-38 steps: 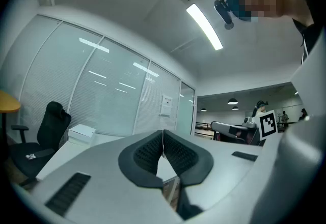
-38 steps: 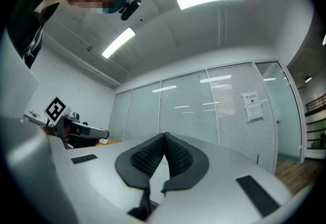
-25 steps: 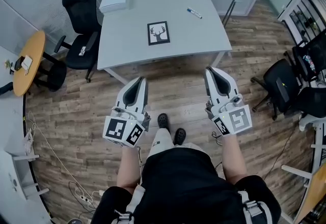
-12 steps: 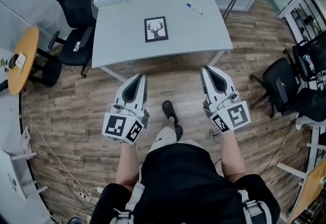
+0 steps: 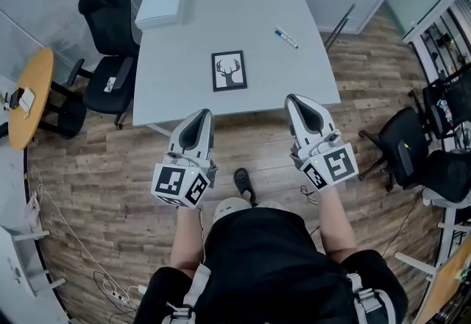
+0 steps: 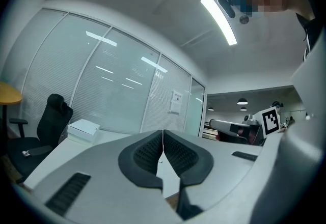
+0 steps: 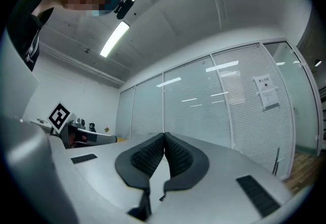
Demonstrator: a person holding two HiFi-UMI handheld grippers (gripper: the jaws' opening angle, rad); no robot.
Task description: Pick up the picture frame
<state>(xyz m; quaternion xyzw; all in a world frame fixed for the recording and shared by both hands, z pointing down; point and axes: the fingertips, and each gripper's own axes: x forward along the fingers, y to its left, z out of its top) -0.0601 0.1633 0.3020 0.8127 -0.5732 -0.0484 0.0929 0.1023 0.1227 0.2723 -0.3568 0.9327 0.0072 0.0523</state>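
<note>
A black picture frame (image 5: pixel 229 70) with a deer-head print lies flat in the middle of the grey table (image 5: pixel 184 57) in the head view. My left gripper (image 5: pixel 202 115) hangs shut just short of the table's near edge, to the left of the frame and well short of it. Level with it on the other side, my right gripper (image 5: pixel 295 100) is also shut. Both hold nothing. In the left gripper view the shut jaws (image 6: pixel 162 133) point over the tabletop; the right gripper view shows its shut jaws (image 7: pixel 164 136) the same way. The frame itself is hidden in both gripper views.
A white box (image 5: pixel 160 4) sits at the table's far left corner and a blue marker (image 5: pixel 286 37) at the far right. A black office chair (image 5: pixel 109 46) stands left of the table, a round wooden table (image 5: pixel 28 94) further left. More black chairs (image 5: pixel 412 146) stand at the right.
Both grippers have moved forward toward the table, now reaching its near edge. The table and frame sit closer beneath me as the person stepped forward. Jaws stayed shut.
</note>
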